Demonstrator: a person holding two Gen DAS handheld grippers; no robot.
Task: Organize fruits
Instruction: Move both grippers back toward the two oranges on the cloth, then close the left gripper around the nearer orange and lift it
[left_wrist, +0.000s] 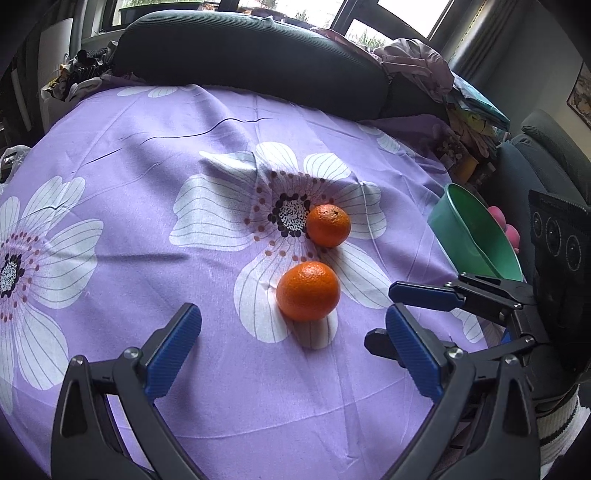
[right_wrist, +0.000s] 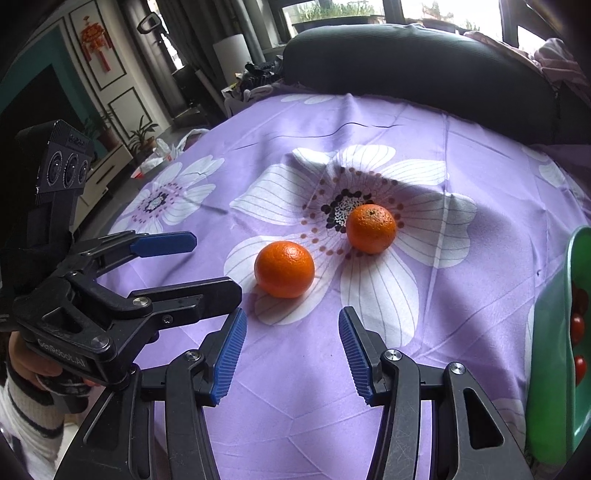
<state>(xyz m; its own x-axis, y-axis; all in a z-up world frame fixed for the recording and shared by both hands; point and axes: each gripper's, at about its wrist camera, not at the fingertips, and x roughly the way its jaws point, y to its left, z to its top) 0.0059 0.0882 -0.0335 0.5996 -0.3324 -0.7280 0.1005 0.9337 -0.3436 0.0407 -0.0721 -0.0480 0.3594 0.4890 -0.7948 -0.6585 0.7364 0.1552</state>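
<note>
Blue-padded right gripper (right_wrist: 291, 356) parted, empty, left gripper (left_wrist: 293, 343) likewise

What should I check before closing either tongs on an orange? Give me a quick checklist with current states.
1. Left tongs open and empty: ok.
2. Right tongs open and empty: ok.
3. Near orange free on the purple cloth, apart from the far orange: ok.
4. Near orange between either pair of tongs: not ok, it lies ahead of both.
5. Tongs clear of each other: not ok, they crowd together beside the near orange.
6. Green bowl within view for drop-off, small red fruits already inside: ok; spare room inside: cannot tell.
</note>
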